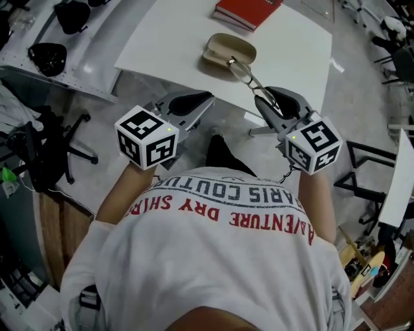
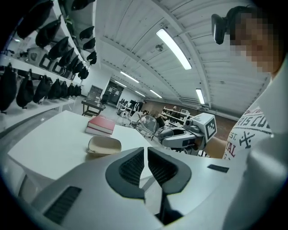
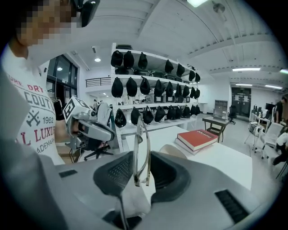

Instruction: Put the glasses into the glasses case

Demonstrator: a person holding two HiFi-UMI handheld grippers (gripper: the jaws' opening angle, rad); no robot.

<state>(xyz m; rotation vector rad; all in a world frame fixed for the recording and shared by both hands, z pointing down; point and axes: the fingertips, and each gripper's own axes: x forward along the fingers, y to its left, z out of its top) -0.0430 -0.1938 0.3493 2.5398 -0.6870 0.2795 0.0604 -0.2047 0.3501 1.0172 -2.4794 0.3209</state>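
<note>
The beige glasses case (image 1: 229, 49) lies on the white table (image 1: 162, 39), near its front edge; it also shows as the case (image 2: 104, 145) and the case (image 3: 173, 151). My right gripper (image 1: 266, 97) is shut on the folded clear-framed glasses (image 1: 243, 68), which reach out toward the case from just short of the table edge. In the right gripper view the glasses (image 3: 140, 134) stand upright between the pads of the right gripper (image 3: 143, 155). My left gripper (image 1: 206, 98) hangs beside it, below the table edge. The left gripper (image 2: 146, 152) is shut and holds nothing.
A red book (image 1: 249, 11) lies on the table beyond the case. Shelves of black caps (image 1: 48, 58) run along the left. An office chair (image 1: 61, 150) stands at the left and a black frame (image 1: 362, 169) at the right.
</note>
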